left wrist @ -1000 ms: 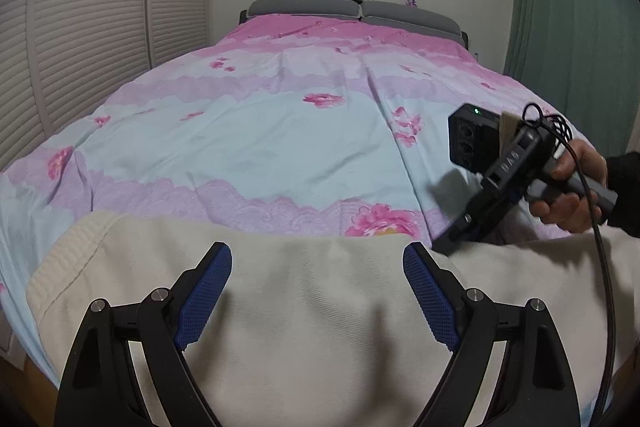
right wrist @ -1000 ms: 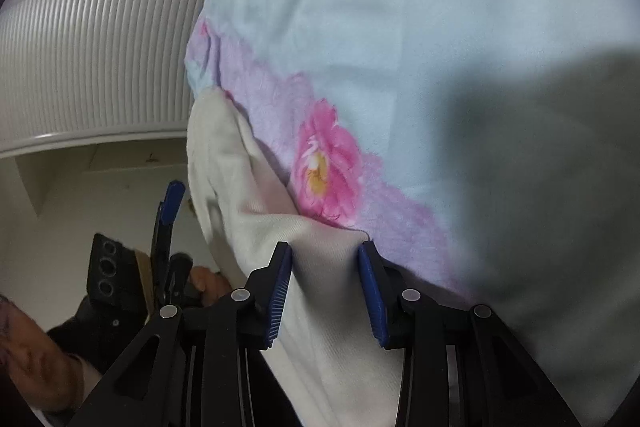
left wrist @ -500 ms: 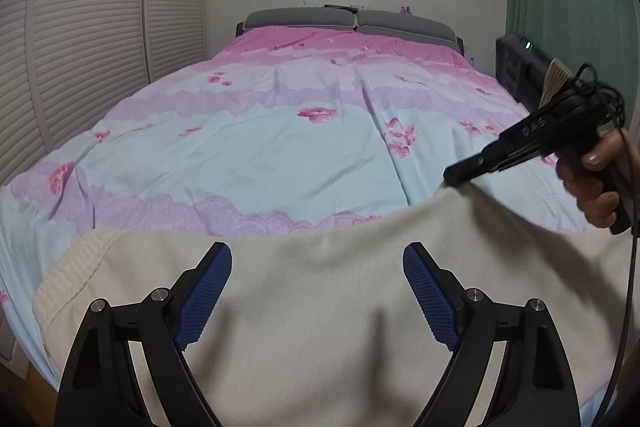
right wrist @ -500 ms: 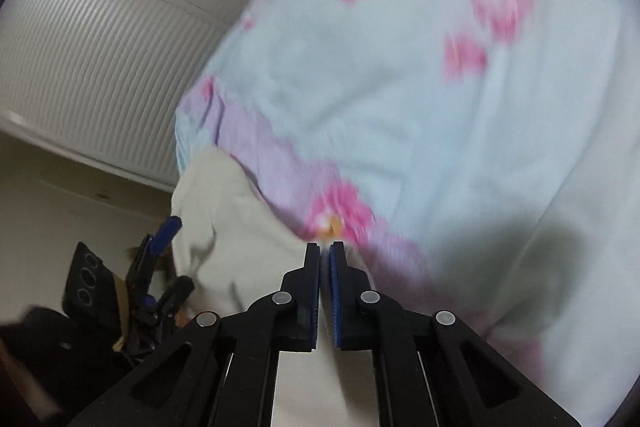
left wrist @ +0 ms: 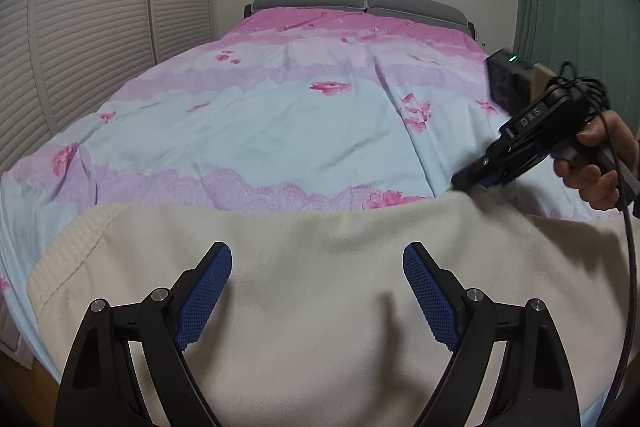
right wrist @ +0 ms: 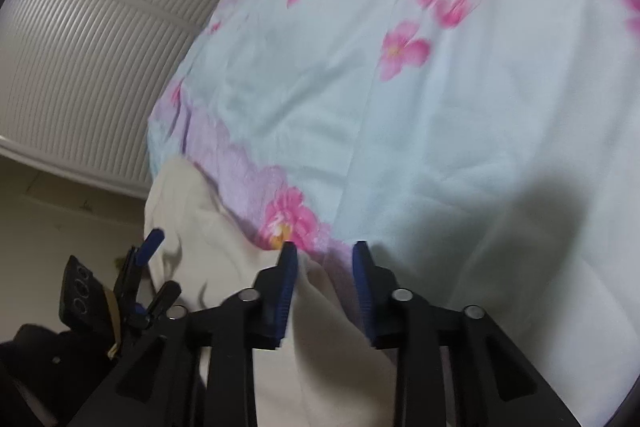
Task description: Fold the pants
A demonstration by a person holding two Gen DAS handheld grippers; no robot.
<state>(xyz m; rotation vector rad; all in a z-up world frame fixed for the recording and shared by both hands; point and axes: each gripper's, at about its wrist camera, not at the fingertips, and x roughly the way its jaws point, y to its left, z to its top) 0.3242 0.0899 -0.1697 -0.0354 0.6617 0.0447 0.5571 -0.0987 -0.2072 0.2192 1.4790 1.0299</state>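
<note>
The cream pants (left wrist: 320, 267) lie spread across the foot end of the bed (left wrist: 280, 131), covering its near edge; a ribbed band (left wrist: 68, 259) shows at the left corner of the garment, and the far hem runs roughly parallel to the lilac lace stripe of the floral cover (right wrist: 400, 107).

The left gripper (left wrist: 318, 291) hovers above the middle of the cloth, jaws wide, holding nothing. The right gripper (right wrist: 322, 291) sits at the far right edge of the cloth, jaws part open with fabric lying between them; no firm pinch is evident.

Judgement: the step in hand is taking hold of the far edge for a fold; to do it well, the right jaws should close fully on the hem, not on the bed cover beneath; the left gripper should pin or take the matching edge, so both sides travel evenly; a one-sided lift would likely skew the fold.
</note>
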